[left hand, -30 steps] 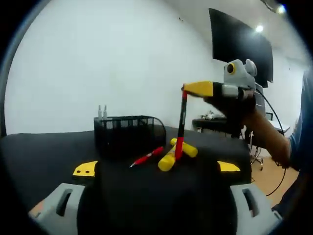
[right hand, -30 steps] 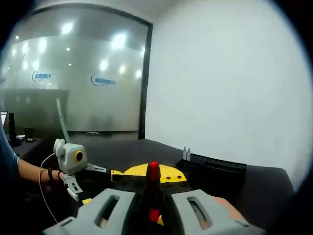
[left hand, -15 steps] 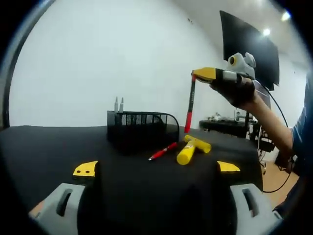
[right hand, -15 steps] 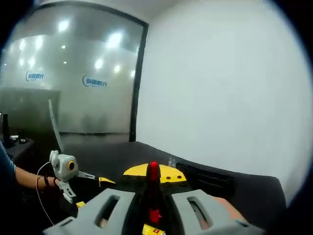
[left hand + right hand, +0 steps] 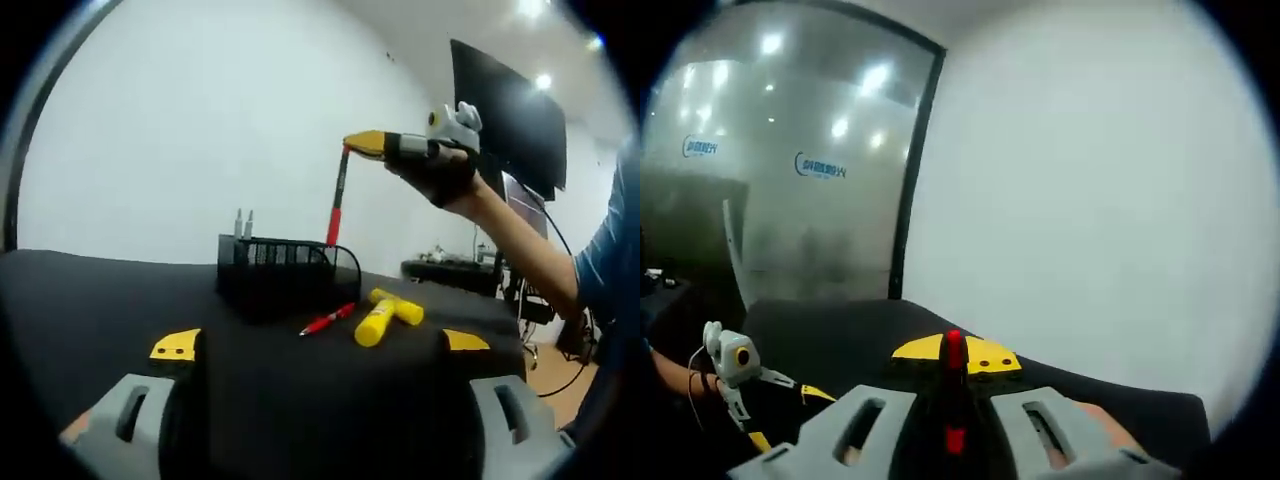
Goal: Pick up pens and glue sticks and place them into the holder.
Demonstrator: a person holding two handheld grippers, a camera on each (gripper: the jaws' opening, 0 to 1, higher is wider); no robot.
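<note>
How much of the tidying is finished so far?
Two grey-tipped items already stand in the black mesh holder. The right claw holds a red pen above it. One red pen and two yellow glue sticks remain on the table.

Ahead of the left tongs (image 5: 320,455) the black counter (image 5: 110,300) lies bare up to the mesh holder (image 5: 285,275). Right of the holder, a red pen (image 5: 328,319) and two crossed yellow glue sticks (image 5: 385,315) lie in the way. Above the holder's right end, the right tongs (image 5: 362,143) hang a red-and-black pen (image 5: 336,195) upright; open air around it.
</note>
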